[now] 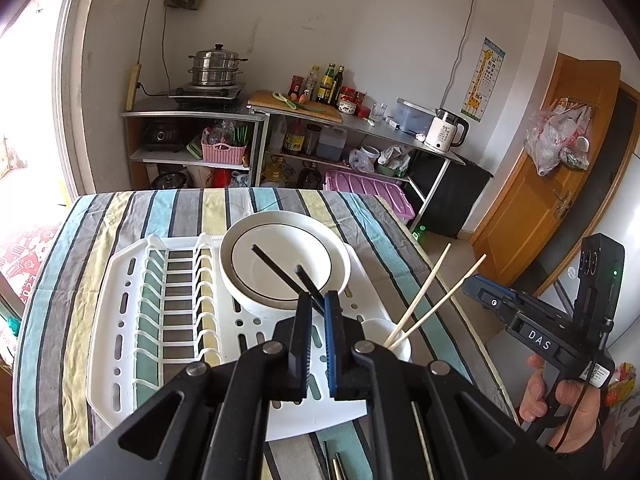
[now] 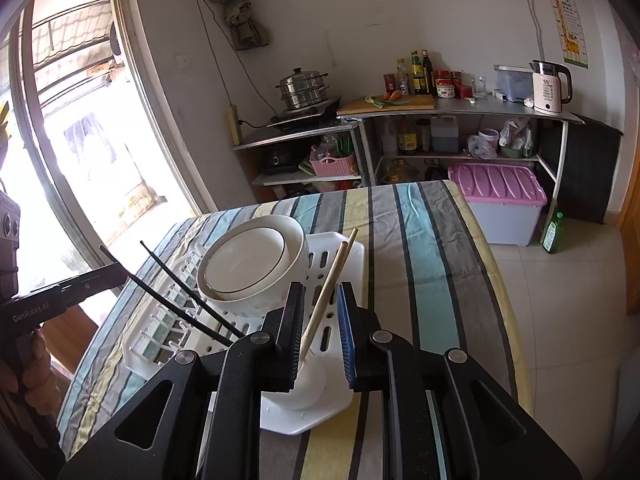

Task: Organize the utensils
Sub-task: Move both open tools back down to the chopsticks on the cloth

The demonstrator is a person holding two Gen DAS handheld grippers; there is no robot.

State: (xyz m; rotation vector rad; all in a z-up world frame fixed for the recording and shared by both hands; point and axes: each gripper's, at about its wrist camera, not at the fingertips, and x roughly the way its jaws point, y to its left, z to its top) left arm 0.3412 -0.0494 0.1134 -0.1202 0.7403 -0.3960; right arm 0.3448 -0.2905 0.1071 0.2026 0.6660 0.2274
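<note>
Lettering "DAS" marks right gripper (image 2: 319,334), jaws spread; left gripper (image 1: 319,336) pinches black chopsticks (image 1: 280,270).

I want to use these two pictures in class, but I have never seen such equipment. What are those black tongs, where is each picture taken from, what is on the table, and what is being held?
No robot is here. A person holds a two-fingered gripper in each hand, each with a wide-angle camera looking along its fingers. One picture comes from the left gripper, the other from the right gripper.

On the striped tablecloth lies a white drying rack. On the rack stand stacked white plates and, at its corner, a small white cup.

The left gripper is shut on a pair of black chopsticks. The right gripper's fingers stand apart around a pair of pale wooden chopsticks that rest in the cup, not squeezed. The right hand shows in the left picture.
</note>
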